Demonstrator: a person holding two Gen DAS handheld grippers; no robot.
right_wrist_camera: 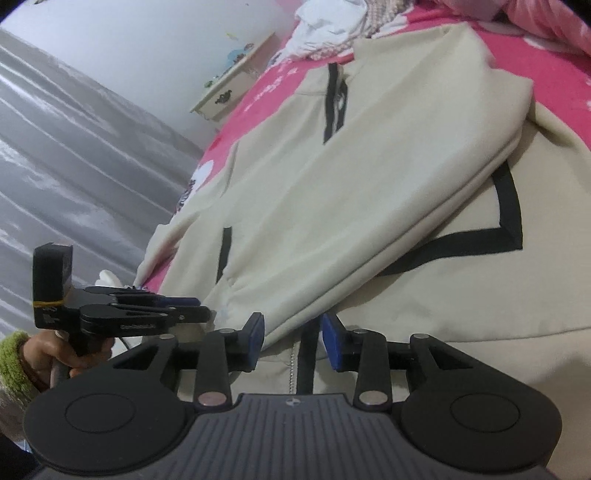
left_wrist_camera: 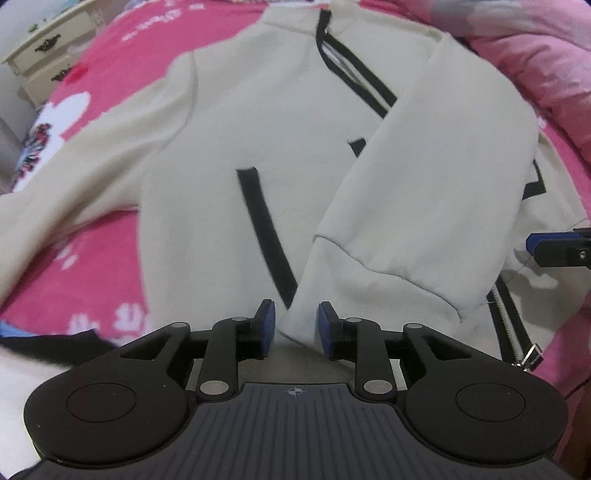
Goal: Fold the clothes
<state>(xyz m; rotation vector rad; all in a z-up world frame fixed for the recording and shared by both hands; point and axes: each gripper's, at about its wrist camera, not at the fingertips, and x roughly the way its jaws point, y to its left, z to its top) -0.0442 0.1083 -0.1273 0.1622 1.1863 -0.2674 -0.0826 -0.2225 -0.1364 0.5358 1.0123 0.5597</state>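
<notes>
Jacket, one of them, cream with black trim, lies spread front-up across the bed and fills most of both views. One sleeve is folded in across the chest, its cuff end reaching down between the blue pads of the left hand-held gripper. The other sleeve runs out to the side over the pink bedding. Count the black marks in the left wrist view: one slanted pocket stripe on the body, one black-edged zip running down from the collar, and a metal zipper pull lying at the hem on the right.

One bed, covered in a bright pink sheet with white print. One pale bedside cabinet with dark drawer handles stands past its far corner. A small heap of white and knitted clothes sits beyond the collar in the right wrist view.

Two grippers. The left hand-held gripper has its jaws parted, the cuff between them but the pads not pressing on it. The right hand-held gripper is also parted, standing over the jacket's lower zip edge with nothing clamped. One hand with a green fuzzy cuff grips the left tool's handle.
</notes>
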